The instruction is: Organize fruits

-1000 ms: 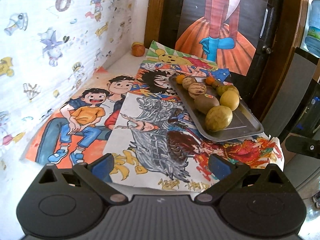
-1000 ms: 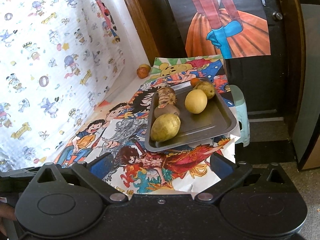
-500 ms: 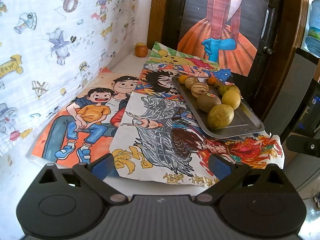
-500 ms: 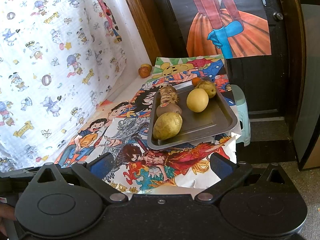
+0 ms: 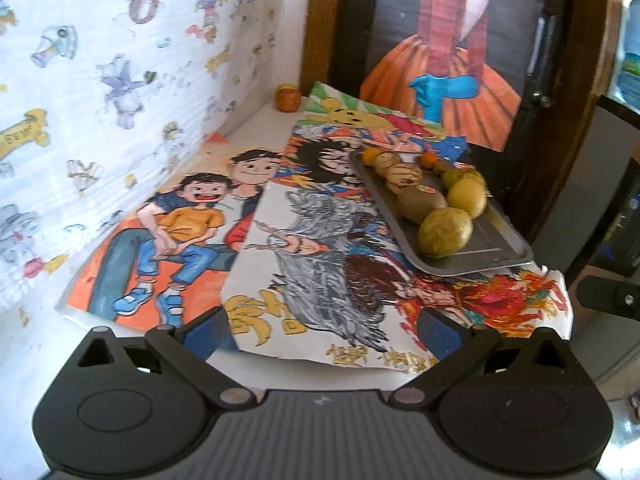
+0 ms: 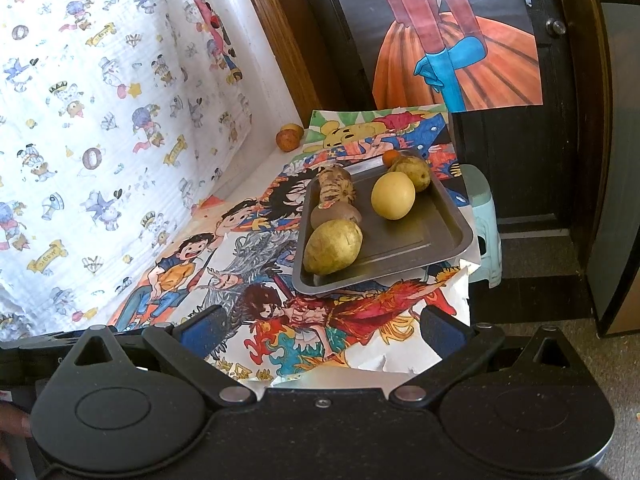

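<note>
Domestic room, indicated by: cartoon-print cloth (image 5: 120, 92) hung along the wall; hand-coloured drawings (image 5: 304, 248) laid over the table; dark wooden door (image 6: 500, 152) bearing a painted poster (image 6: 460, 40); small plastic stool (image 6: 484, 216) set beside it.

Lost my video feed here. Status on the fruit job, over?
Left gripper and right gripper both open, empty, short of the tray. Most fruit on it; one fruit loose by the back wall. Path clear.
</note>
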`<state>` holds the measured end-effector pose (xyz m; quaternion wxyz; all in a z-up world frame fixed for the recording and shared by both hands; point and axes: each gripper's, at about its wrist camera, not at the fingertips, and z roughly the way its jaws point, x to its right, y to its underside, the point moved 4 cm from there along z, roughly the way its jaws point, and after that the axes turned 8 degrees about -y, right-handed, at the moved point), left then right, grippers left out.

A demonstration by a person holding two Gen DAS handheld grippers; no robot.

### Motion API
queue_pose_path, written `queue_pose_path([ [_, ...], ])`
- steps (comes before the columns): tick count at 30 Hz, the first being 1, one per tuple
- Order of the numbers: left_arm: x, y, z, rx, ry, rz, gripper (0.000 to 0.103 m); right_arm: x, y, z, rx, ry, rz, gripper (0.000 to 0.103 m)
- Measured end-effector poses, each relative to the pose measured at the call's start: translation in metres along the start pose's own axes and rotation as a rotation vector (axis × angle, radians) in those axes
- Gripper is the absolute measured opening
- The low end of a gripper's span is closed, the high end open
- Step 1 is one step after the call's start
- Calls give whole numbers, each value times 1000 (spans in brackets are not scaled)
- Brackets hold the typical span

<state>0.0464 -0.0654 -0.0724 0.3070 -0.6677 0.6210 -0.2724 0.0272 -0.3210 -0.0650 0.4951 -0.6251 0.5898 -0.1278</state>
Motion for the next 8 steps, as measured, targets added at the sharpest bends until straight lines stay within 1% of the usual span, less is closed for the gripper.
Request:
queue_pose_path([
  [2, 2, -1, 0, -4, -14, 9, 102, 2, -1, 0, -4, -2, 2, 102],
  [5, 6, -1, -1, -7, -40, 50, 102, 4, -1, 1, -10, -3, 6, 102],
  [8, 10, -1, -1, -5, -32, 75, 102, 5, -3, 3, -12, -4, 8, 102],
])
